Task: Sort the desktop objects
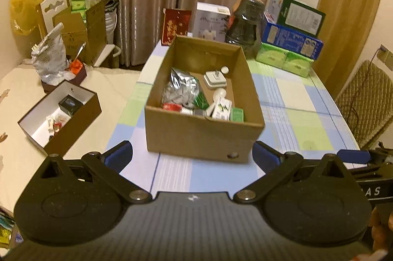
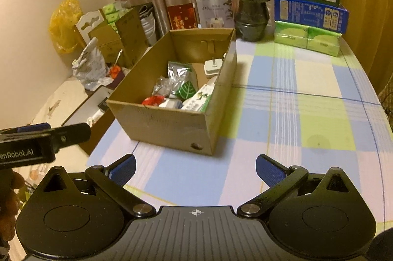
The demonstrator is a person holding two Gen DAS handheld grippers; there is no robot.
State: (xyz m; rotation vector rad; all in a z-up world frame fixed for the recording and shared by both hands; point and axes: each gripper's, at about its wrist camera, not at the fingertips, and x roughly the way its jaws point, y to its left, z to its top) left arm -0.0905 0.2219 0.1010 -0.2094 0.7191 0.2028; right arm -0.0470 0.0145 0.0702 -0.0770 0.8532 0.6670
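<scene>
An open cardboard box (image 1: 203,135) (image 2: 169,123) stands on the checked tablecloth. Inside it lie a silver foil bag (image 1: 180,87) (image 2: 178,71), a white plug adapter (image 1: 215,80) (image 2: 213,66), a white spoon (image 1: 217,97), a green leaf packet (image 2: 187,90), a white-green carton (image 1: 222,109) (image 2: 197,101) and a red packet (image 1: 172,106) (image 2: 153,100). My left gripper (image 1: 192,154) is open just in front of the box's near wall, nothing between its fingers. My right gripper (image 2: 195,168) is open over bare cloth, nearer than the box. The left gripper's side shows in the right wrist view (image 2: 41,140).
At the table's far edge stand a dark wrapped pot (image 1: 245,20) (image 2: 251,7), stacked blue and green boxes (image 1: 291,36) (image 2: 310,12), a white box (image 1: 211,20) and a red card (image 1: 175,25). A white-lined shoebox (image 1: 61,118) sits on the cream surface at left. A quilted chair (image 1: 363,101) is at right.
</scene>
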